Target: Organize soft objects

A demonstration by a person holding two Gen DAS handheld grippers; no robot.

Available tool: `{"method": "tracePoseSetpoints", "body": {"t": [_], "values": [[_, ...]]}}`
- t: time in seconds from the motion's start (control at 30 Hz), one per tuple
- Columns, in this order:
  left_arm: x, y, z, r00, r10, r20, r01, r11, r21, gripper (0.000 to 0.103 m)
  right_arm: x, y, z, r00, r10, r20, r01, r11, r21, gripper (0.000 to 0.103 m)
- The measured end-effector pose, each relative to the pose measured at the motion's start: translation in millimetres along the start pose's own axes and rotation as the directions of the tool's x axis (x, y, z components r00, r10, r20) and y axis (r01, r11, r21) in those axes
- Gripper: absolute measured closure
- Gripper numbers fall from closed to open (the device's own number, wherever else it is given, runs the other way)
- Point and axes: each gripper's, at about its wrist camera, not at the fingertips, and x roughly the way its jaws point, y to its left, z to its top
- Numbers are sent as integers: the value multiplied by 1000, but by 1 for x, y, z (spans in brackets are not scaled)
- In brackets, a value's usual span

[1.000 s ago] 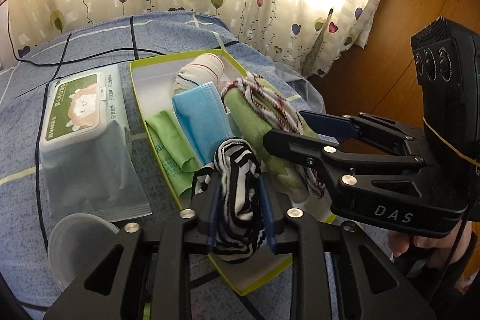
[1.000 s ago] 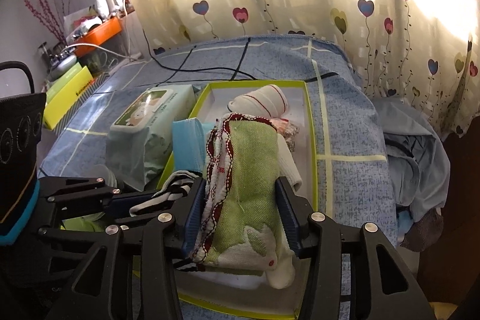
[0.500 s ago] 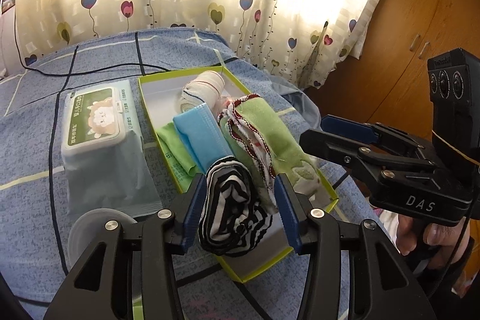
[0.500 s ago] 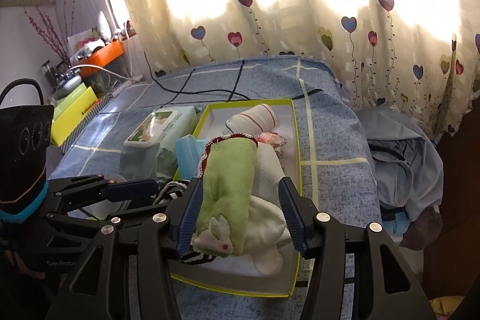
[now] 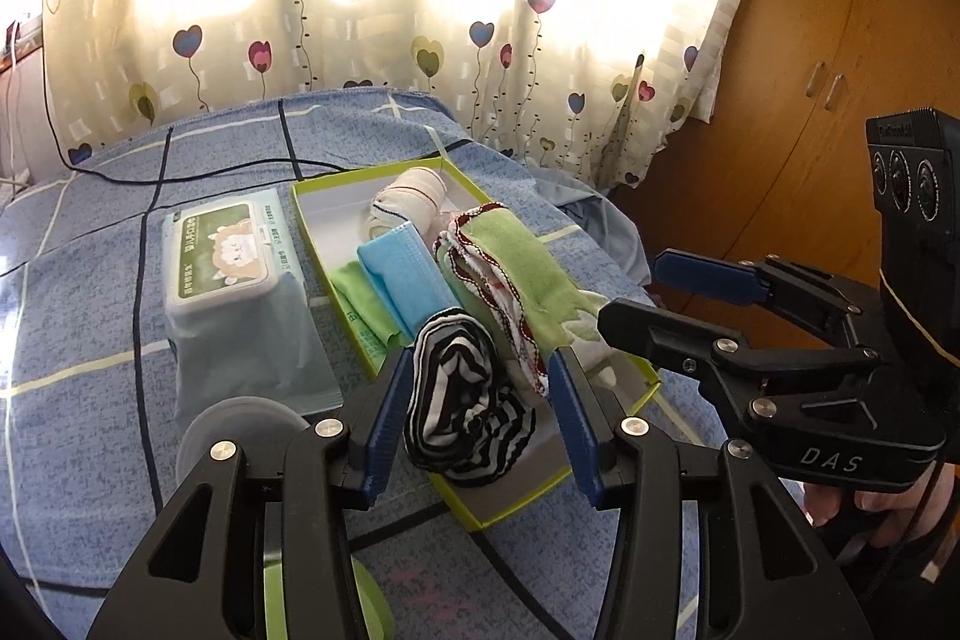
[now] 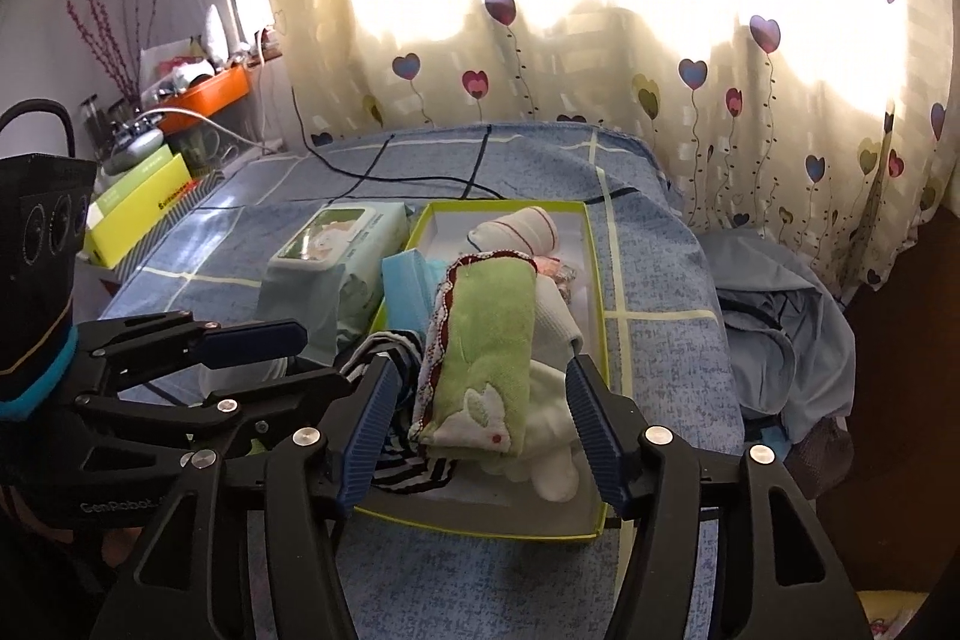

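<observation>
Moved: both grippers let go and backed off
Left gripper (image 5: 480, 418): jaws wide, clear of striped sock (image 5: 462, 400)
Right gripper (image 6: 480, 436): opening, green towel (image 6: 480, 358) loose between (dropped off, I'd guess)
Spot: both packed in box (image 6: 510, 526)

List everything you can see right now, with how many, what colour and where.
Shallow cardboard box: one, lime-green rim, on the bed.
Rolled striped sock: one, black and white, box's near end.
Rolled terry towel: one, green with red trim, in box.
Folded cloth: one, blue, in box.
Flat sachet: one, green, under the blue cloth.
Rolled sock: one, white with red stripes, box's far end.
Wet-wipes pack: one, pale green, beside box.
Bedsheet: one, blue checked.
Heart-print curtain: cream, behind.
Left gripper: open, around the striped sock.
Right gripper: opening, clear of the towel.
</observation>
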Motion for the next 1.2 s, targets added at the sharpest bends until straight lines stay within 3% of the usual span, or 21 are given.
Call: {"method": "tracePoseSetpoints", "body": {"t": [0.37, 1.2], "values": [[-22, -3, -11, 996, 93, 19, -93, 995, 37, 55, -11, 19, -11, 999, -42, -17, 42, 999, -18, 44], [-43, -2, -34, 994, 105, 23, -106, 994, 27, 55, -22, 44, -34, 996, -71, -46, 70, 997, -13, 43]]}}
